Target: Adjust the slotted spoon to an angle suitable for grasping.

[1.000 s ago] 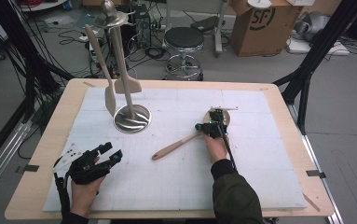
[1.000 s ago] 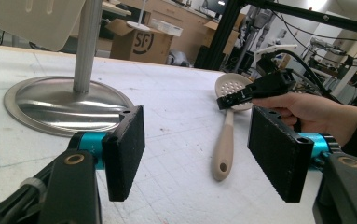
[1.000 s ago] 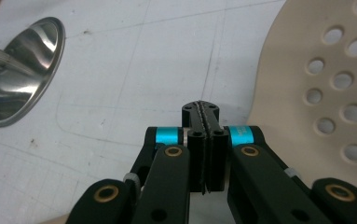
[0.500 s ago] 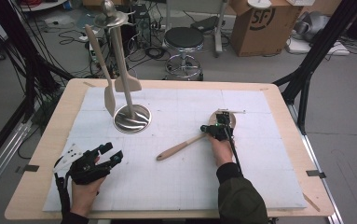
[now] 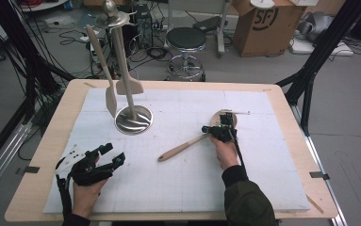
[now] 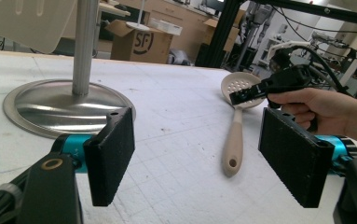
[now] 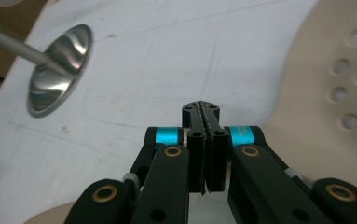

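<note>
Two grippers work over the bench (image 5: 286,141). Nearest, the left gripper (image 5: 103,157) has just been opening, nothing between its pads. Farther off, the right gripper (image 5: 218,130) is closed tight, empty, above the spoon (image 5: 194,142) lying flat on the bench, right of the stand (image 5: 133,120).

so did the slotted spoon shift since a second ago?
Yes. The slotted spoon slid right, away from the steel stand base, with the shut right gripper on its neck.
</note>
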A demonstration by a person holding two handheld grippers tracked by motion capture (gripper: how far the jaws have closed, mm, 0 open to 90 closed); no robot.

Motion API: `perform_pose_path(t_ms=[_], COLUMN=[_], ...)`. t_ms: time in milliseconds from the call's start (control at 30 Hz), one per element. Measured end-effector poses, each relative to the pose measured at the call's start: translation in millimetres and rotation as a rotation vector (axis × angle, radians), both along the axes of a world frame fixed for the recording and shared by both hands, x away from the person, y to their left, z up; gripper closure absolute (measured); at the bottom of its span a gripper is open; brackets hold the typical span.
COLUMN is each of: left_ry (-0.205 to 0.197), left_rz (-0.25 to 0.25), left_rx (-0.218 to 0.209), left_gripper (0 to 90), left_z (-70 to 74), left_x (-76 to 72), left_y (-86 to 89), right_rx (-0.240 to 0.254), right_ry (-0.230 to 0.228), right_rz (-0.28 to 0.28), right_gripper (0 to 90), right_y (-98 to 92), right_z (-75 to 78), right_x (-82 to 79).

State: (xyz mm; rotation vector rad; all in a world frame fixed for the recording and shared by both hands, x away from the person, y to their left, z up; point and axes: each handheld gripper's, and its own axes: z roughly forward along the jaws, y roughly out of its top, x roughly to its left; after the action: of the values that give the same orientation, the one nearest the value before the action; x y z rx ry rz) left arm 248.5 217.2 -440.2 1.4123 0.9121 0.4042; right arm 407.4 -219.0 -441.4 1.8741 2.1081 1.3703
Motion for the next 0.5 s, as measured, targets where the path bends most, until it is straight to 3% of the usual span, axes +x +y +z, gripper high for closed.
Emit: perform_pose_path(t_ms=[267,500], left_ry=[-0.013,-0.020], left_rz=[0.008,0.011], left_rx=[0.002,0.007], left_gripper=[24.8,23.8], left_z=[1.1,1.1], left_x=[-1.8,-1.9], left_y=[-0.9,-0.1], right_rx=[0.038,0.063], right_ry=[-0.024,-0.020], right_rz=[0.097,0.184], right_gripper=[90.0,90.0], right_y=[14.3,29.8], right_z=[11.7,3.1], right_x=[-15.1,-36.8])
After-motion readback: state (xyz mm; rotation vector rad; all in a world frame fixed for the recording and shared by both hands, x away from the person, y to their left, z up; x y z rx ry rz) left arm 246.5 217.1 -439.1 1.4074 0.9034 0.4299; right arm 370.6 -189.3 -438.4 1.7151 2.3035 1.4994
